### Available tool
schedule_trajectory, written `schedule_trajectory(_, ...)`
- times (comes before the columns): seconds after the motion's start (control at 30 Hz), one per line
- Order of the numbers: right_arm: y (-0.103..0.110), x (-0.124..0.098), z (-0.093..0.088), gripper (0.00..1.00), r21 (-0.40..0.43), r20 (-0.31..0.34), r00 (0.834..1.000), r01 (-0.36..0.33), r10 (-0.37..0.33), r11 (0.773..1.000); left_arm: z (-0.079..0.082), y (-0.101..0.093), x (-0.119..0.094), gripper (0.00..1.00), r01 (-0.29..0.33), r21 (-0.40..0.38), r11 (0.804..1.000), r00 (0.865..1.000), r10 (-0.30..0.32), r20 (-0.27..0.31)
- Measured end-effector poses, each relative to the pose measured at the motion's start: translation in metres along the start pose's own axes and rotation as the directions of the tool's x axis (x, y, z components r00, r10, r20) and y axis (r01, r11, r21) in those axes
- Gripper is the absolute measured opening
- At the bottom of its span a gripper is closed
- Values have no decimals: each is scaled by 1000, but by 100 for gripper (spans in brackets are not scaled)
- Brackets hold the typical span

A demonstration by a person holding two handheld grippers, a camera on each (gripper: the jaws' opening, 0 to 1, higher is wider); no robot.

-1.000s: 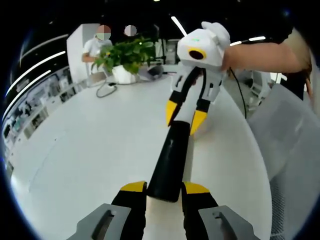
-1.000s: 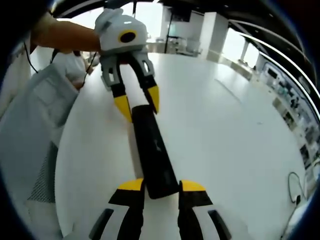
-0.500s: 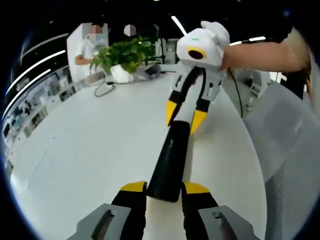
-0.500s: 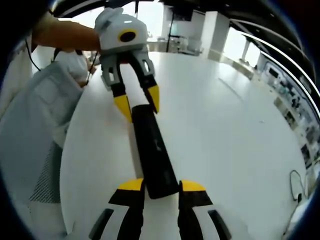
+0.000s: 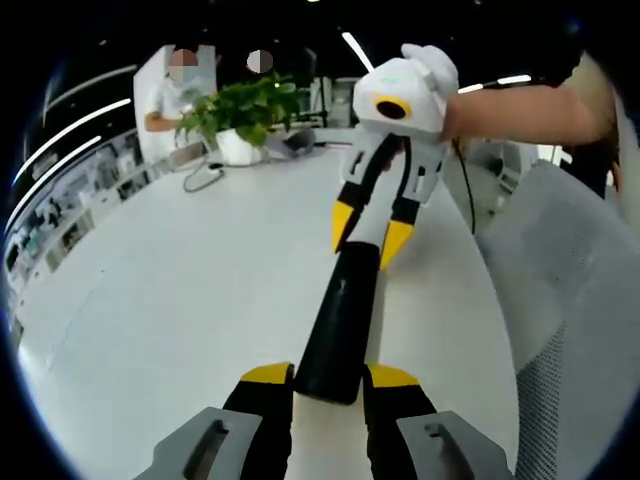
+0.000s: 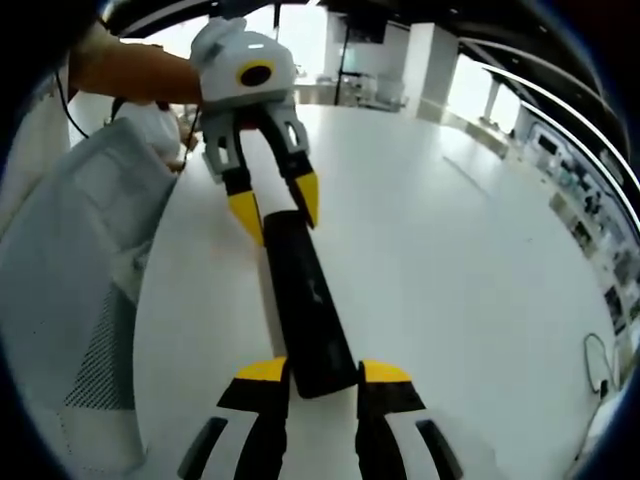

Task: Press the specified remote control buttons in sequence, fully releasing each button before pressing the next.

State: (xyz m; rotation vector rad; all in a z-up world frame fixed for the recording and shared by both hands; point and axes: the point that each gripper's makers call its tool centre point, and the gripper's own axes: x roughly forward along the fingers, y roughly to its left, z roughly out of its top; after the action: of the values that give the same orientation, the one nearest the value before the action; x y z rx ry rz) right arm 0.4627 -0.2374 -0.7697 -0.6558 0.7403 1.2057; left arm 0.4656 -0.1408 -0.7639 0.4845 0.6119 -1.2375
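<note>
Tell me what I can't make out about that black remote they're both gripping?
- Remote buttons: in the left gripper view and the right gripper view its black face is too dark to read.
- Its ends: covered by the left gripper and right gripper jaws.
- Potted plant cable: too small to identify.

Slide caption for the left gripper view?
Both tongs, left and right, clamp opposite ends of a black remote above a white table.

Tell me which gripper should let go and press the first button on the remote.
Right, but only tentatively; it is nearly a tie. The left gripper and right gripper are each shut on opposite ends of the black remote above the white table, so neither is free. No buttons are legible.
</note>
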Motion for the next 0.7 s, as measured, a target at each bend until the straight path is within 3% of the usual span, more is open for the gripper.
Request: schedule_trajectory(0.7,31,-1,0,22,-6,6,1000,-17,18,1000,-10,-23,-9,26,7,-10,1000,1000,-6,1)
